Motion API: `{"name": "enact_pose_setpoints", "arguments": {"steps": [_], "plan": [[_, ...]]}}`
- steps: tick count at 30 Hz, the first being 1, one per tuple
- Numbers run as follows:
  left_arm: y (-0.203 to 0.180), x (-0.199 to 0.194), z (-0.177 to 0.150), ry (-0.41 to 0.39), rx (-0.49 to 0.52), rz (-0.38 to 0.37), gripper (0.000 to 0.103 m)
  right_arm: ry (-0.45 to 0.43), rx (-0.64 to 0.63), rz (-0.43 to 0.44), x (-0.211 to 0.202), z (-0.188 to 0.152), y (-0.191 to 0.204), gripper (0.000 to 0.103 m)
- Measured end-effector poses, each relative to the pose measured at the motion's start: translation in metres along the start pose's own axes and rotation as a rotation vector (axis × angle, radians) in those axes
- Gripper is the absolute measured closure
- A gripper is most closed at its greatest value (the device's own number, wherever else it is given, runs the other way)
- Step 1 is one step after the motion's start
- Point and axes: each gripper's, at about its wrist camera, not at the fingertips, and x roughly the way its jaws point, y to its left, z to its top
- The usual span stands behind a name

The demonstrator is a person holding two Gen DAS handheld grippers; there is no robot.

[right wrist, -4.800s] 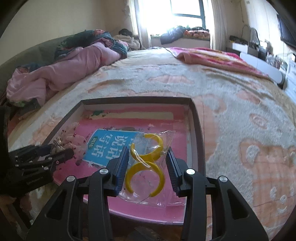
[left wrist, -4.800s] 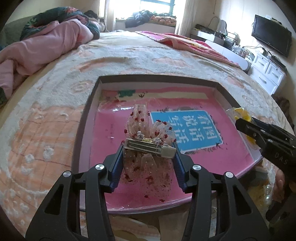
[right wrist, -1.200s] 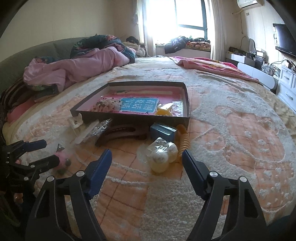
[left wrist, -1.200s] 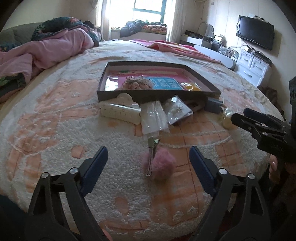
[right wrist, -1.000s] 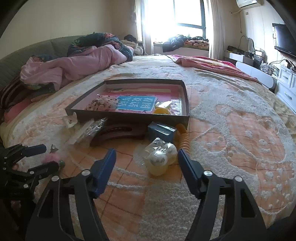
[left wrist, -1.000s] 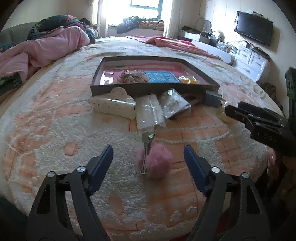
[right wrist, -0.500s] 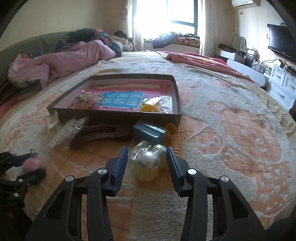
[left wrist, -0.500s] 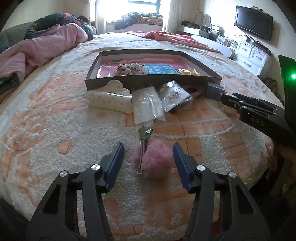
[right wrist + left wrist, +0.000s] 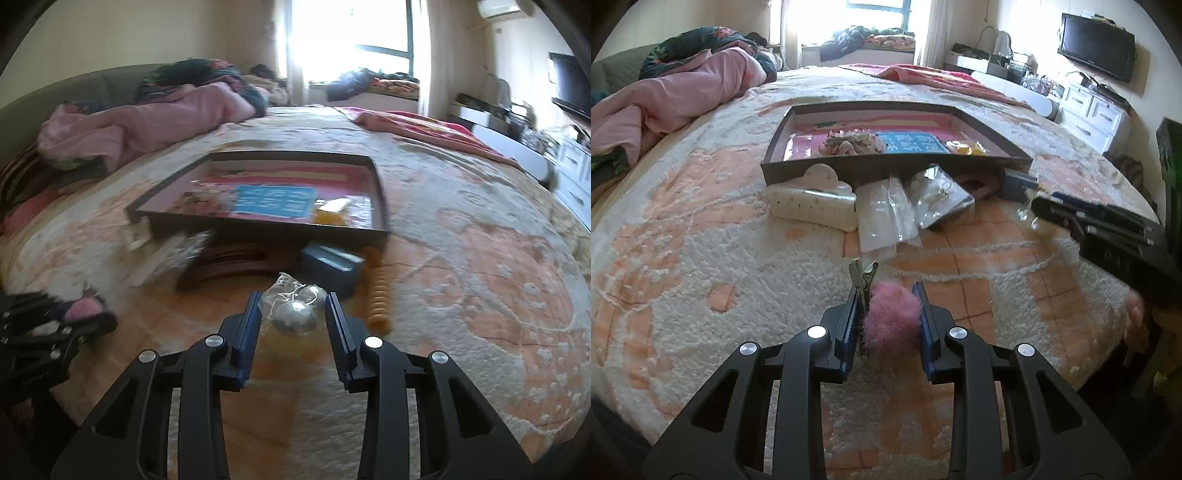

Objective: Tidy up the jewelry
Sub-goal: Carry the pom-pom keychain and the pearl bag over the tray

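Observation:
A fluffy pink pompom hair clip lies on the bedspread between the blue pads of my left gripper. Its jaws are closing and both pads touch the clip. In the right wrist view a small clear bag with a silver ball sits between the pads of my right gripper, whose jaws are also closing against the bag. The dark tray with a pink floor stands farther back and holds a lace bow clip and yellow rings.
In front of the tray lie a white claw clip, two clear bags, a brown claw clip, a blue box and an orange spiral tie. A pink quilt is heaped at the far left. The bed's edge is close below.
Both grippers' jaws have narrowed from wide apart to the sides of their things: the left around the pink pompom clip, the right around the bag. Neither hand has shifted much.

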Motion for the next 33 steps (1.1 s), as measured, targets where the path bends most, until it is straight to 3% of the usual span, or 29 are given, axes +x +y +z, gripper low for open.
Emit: {"name": "enact_pose_setpoints", "arguments": {"steps": [17, 33], "plan": [[0.027, -0.016, 0.012, -0.062, -0.095, 0.019, 0.083, -0.026, -0.071, 0.108, -0.014, 0.006, 0.037, 0.074], [0.055, -0.02, 0.031, -0.11, -0.158, 0.044, 0.083, -0.057, -0.061, 0.156, -0.01, 0.03, 0.041, 0.076]]}}
